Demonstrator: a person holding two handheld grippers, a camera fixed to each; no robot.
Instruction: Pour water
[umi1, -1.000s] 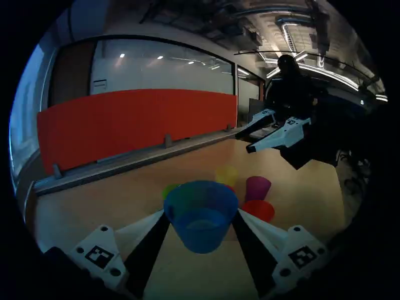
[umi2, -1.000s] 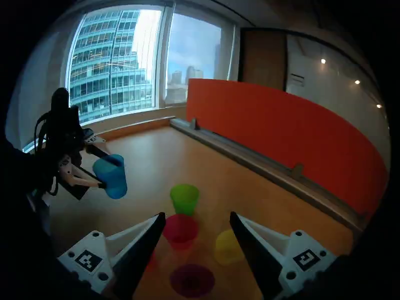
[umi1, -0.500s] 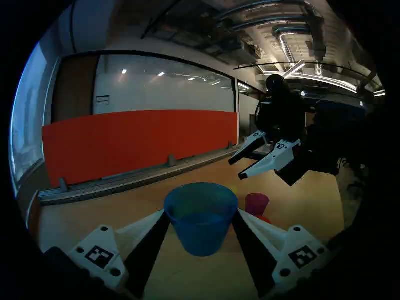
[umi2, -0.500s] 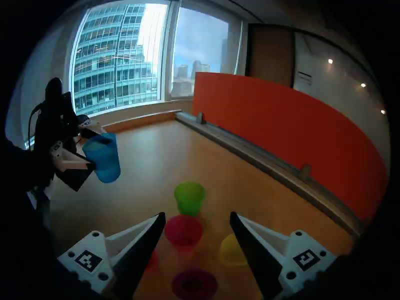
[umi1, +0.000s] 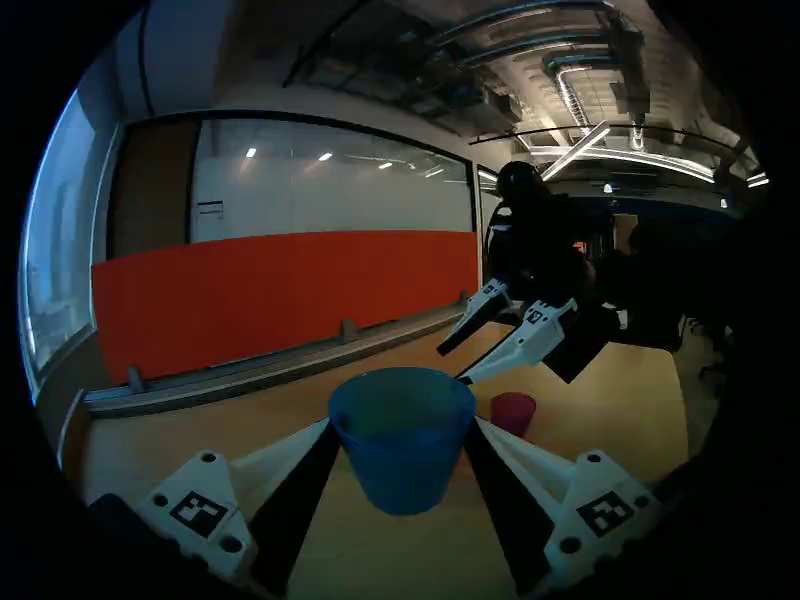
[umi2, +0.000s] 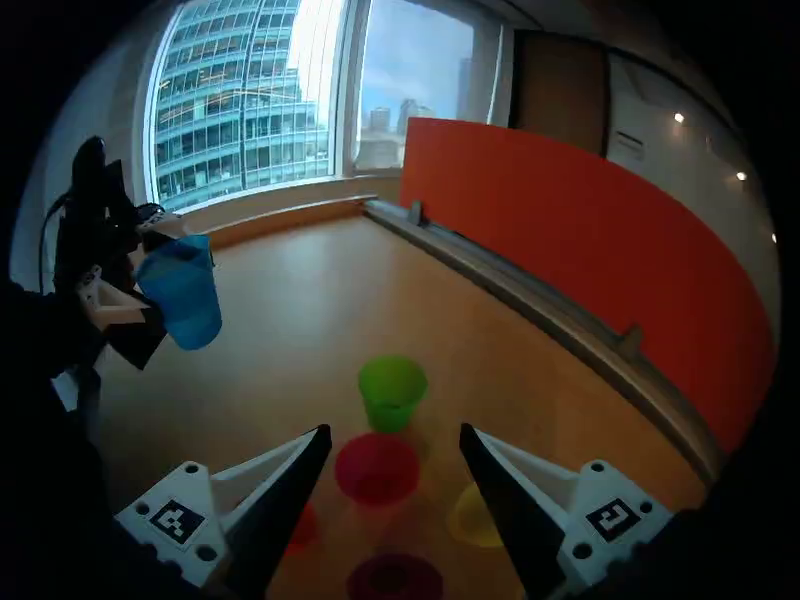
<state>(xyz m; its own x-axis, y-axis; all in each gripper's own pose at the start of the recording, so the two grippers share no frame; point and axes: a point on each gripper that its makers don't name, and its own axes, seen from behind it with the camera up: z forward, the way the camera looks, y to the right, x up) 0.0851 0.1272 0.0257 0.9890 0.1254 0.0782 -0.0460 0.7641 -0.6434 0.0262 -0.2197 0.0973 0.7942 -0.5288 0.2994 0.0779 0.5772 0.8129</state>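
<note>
Left gripper (umi1: 400, 428) fingers closed on blue cup (umi1: 402, 458), cup upright between them, mouth up, right gripper (umi2: 392, 432) fingers wide apart, empty, red cup (umi2: 377, 468) between them

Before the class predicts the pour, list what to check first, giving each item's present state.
1. Left claw shut on blue plastic cup: ok.
2. Water inside it: cannot tell.
3. Right claw open, empty: ok.
4. Green plastic cup and red plastic cup upright on wooden table: ok.
5. Blue cup above a receiving cup: not ok, held off to one side.
</note>
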